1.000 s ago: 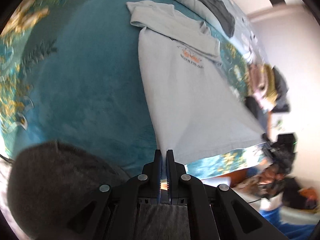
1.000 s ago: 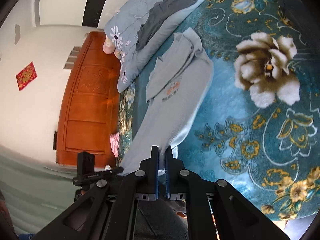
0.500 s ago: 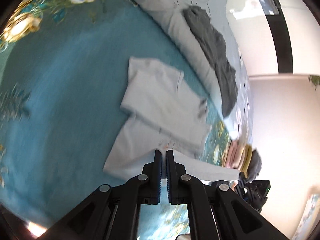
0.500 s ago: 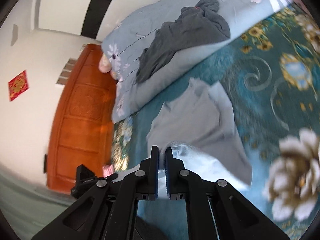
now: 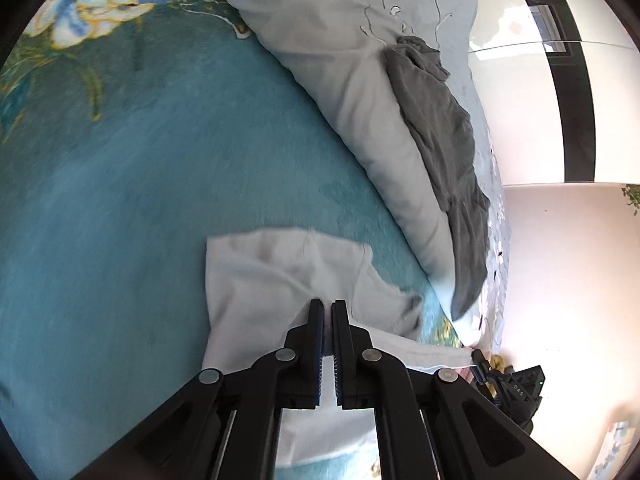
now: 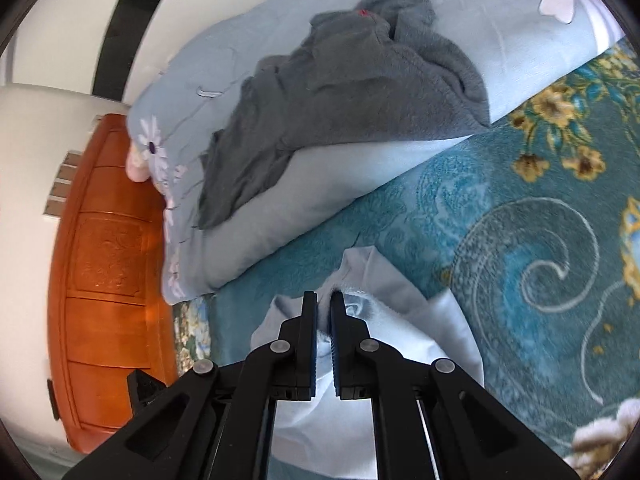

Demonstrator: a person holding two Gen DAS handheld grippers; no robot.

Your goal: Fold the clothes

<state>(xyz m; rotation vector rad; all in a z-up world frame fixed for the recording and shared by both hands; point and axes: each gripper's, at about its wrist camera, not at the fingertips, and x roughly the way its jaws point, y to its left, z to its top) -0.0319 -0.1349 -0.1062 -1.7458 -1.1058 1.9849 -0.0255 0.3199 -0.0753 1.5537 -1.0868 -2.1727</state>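
Observation:
A pale grey-blue T-shirt (image 5: 276, 276) lies on a teal flowered blanket (image 5: 132, 184), its sleeve end spread just ahead of my left gripper (image 5: 327, 305). That gripper is shut on the shirt's bottom hem, which is drawn up over the shirt's upper part. In the right wrist view the same T-shirt (image 6: 404, 304) bunches around my right gripper (image 6: 324, 296), which is shut on the hem's other corner. A strip of hem runs between the two grippers. The other gripper (image 5: 510, 380) shows at the lower right of the left wrist view.
A light blue flowered quilt (image 6: 344, 196) lies folded across the bed just beyond the shirt, with a dark grey garment (image 6: 352, 80) heaped on it. An orange wooden headboard (image 6: 104, 280) stands at the left in the right wrist view. White wall and a dark window frame lie behind.
Both grippers have carried the shirt's bottom hem up along the bed toward the quilt, doubling the shirt over itself. The printed chest and long body are now covered; only the sleeve end shows ahead.

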